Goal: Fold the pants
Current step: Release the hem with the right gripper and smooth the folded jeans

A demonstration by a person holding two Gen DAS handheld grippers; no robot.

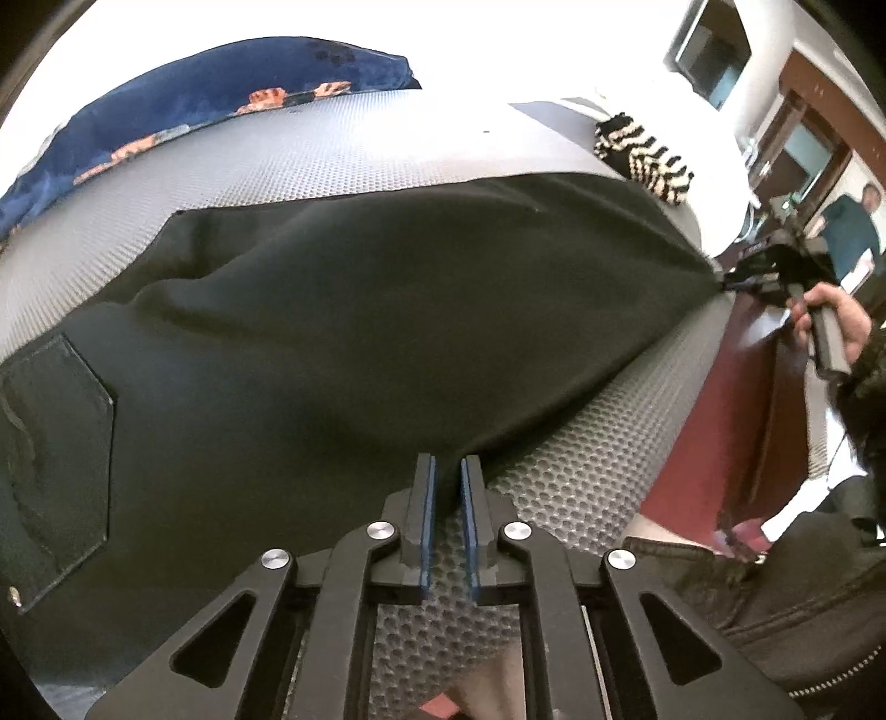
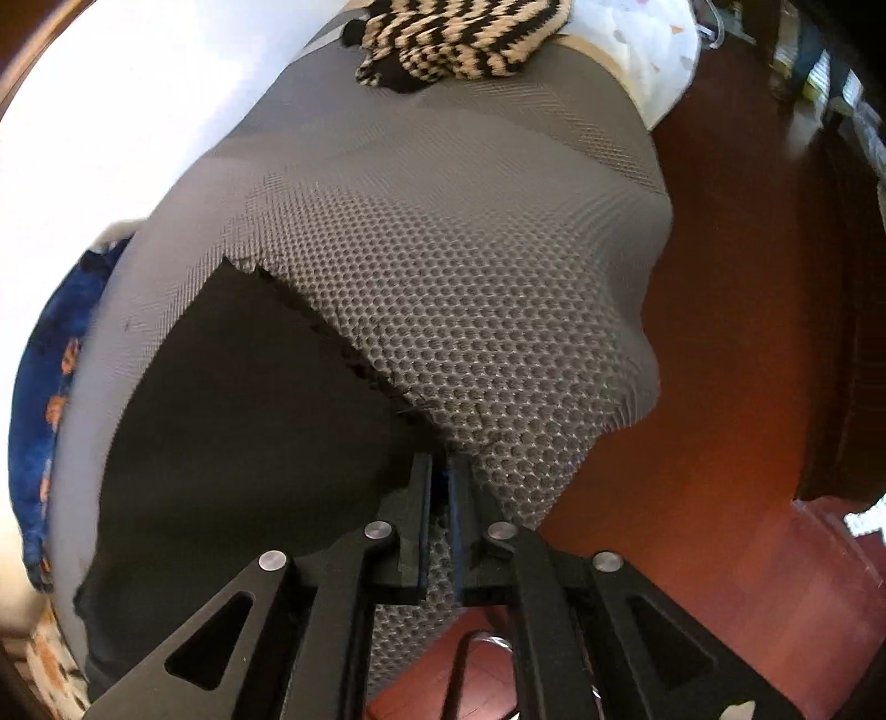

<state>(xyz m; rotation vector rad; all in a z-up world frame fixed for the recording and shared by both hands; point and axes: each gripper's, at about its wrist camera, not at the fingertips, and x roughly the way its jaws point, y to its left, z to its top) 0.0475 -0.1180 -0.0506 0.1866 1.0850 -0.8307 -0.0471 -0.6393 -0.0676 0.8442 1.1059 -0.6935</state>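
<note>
Black pants [image 1: 343, 310] lie flat on a grey honeycomb-textured mat [image 1: 581, 471], their waist end cut off at 9 o'clock. Left gripper [image 1: 447, 471] pinches the near fabric edge. Right gripper [image 2: 440, 476] is nearly together at the frayed hem corner; actual contact is indistinct. A striped knit [image 2: 459, 39] lies at 12 o'clock.

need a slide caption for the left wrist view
Left tongs pinch the near edge of black pants spread on a grey mesh mat; right tongs hold the far corner.

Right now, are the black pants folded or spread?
Spread flat, not yet folded: the black fabric pants lie in one layer on the grey perforated mat, back pocket showing, a tongs at each near-edge corner.
</note>
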